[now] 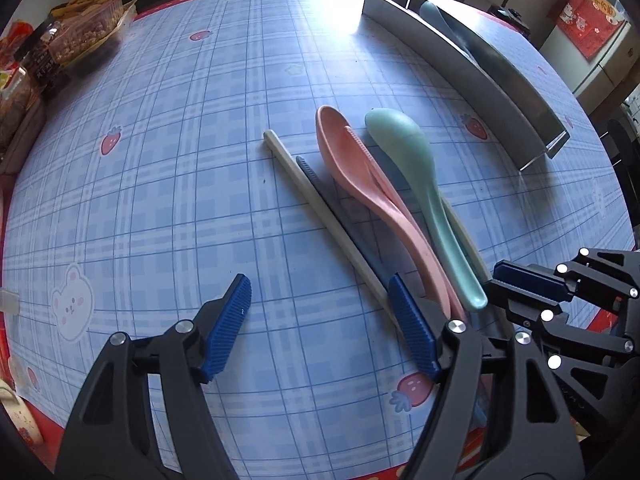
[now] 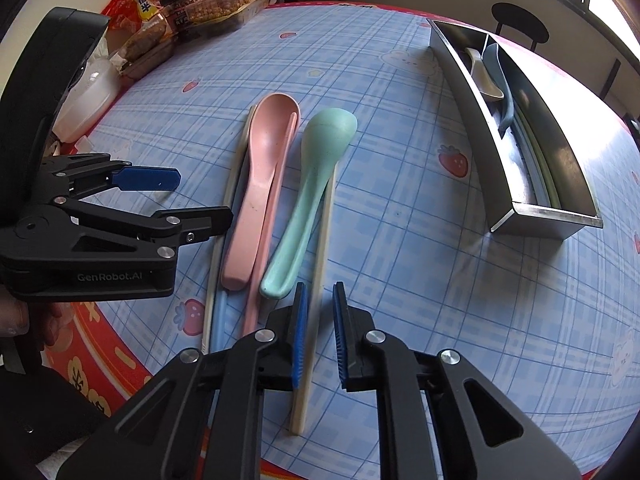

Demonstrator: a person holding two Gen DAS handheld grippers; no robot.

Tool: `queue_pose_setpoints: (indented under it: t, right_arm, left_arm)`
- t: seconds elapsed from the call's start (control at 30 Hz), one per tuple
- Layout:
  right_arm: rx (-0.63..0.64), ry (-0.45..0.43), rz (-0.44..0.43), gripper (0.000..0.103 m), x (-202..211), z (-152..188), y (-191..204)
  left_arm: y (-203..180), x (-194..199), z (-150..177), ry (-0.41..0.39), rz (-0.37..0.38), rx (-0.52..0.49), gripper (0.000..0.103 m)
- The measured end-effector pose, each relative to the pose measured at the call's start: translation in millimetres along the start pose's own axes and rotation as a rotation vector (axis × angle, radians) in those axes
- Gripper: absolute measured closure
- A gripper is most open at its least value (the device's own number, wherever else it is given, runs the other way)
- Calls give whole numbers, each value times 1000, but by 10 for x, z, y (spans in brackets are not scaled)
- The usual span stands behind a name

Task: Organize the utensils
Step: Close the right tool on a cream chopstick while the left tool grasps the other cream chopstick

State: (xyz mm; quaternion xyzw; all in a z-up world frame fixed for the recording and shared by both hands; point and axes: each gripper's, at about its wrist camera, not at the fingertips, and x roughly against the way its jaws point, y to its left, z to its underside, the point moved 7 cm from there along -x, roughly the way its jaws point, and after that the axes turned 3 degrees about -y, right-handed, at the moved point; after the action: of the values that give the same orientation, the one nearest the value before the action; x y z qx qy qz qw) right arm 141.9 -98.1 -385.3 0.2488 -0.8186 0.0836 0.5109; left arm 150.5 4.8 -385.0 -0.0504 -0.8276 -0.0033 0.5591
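Observation:
A pink spoon (image 1: 360, 176) (image 2: 260, 176), a mint-green spoon (image 1: 416, 184) (image 2: 316, 176), and cream (image 1: 316, 208) (image 2: 318, 280), blue (image 1: 344, 224) and pink chopsticks (image 2: 276, 208) lie together on the blue checked tablecloth. My left gripper (image 1: 320, 328) (image 2: 192, 196) is open, its right finger beside the handle ends of the pile. My right gripper (image 2: 320, 336) (image 1: 520, 280) has its jaws narrowly apart astride the cream chopstick right of the green spoon; whether the pads touch it is unclear.
A steel divided utensil tray (image 1: 512, 92) (image 2: 560, 216) stands at the right, holding a blue spoon (image 1: 436, 16) and a cream spoon (image 2: 486, 80). Snack packs and jars (image 2: 188, 16) (image 1: 80, 28) crowd the far left. The red table edge (image 2: 120, 356) is close.

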Motion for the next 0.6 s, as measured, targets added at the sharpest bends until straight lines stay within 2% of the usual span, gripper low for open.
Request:
queue_pose_setpoints:
  t: [0.3, 0.6]
  right_arm:
    - [-5, 2, -6, 90, -2, -2, -9]
    - [-10, 4, -11, 90, 2, 2, -7]
  left_arm:
    - [76, -18, -7, 21, -70, -3, 20]
    - [166, 20, 76, 31, -77, 15, 20]
